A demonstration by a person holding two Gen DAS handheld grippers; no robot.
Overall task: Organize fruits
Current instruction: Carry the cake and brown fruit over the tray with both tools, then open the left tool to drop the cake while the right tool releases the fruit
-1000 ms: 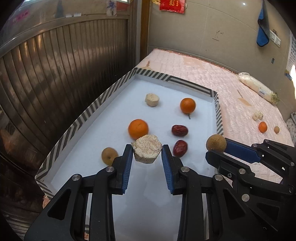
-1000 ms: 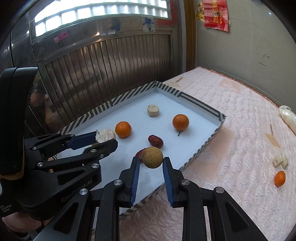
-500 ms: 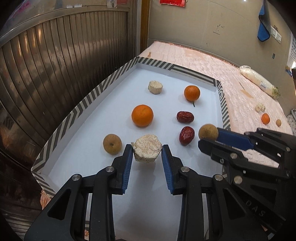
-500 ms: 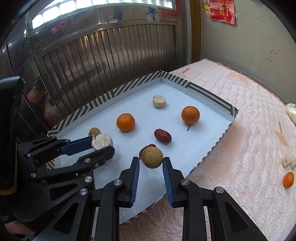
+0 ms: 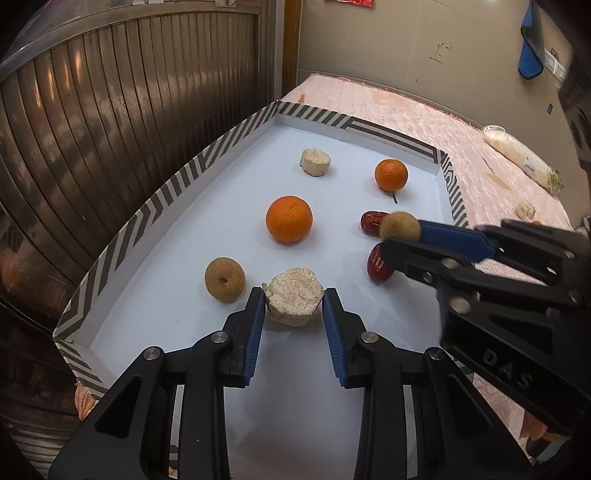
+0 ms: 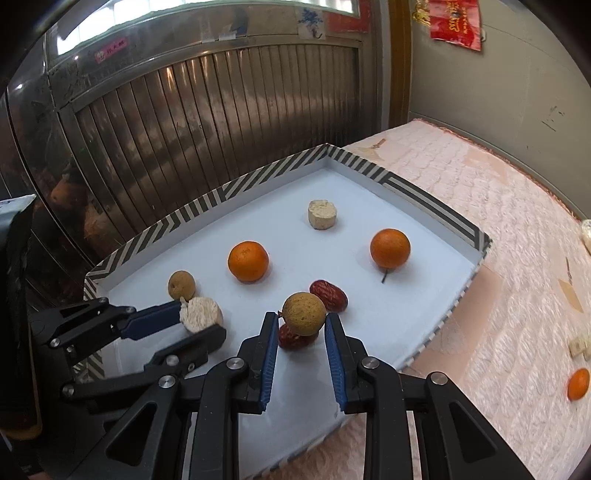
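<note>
The left hand-held gripper (image 5: 294, 299) is clamping a pale chunk (image 5: 293, 301); the right hand-held gripper (image 6: 301, 325) is clamping a longan (image 6: 303, 313) over the tray (image 6: 436, 206).

A ribbed metal shutter (image 5: 110, 147) is standing at the far left. A pink quilted mattress (image 6: 517, 258) is spreading to the right, a red paper hanging (image 6: 456, 22) and a blue cloth (image 5: 530, 48) are hanging on the far wall.

A pale, crumbly hexagonal chunk (image 5: 294, 297) and a round tan-brown longan-like fruit (image 6: 304, 313) are each held above the white striped-rim tray (image 5: 177, 177), where two oranges (image 5: 289, 219), two wrinkled red dates (image 6: 328, 295), another tan fruit (image 5: 224, 279) and a second pale chunk (image 5: 314, 162) lie apart.
</note>
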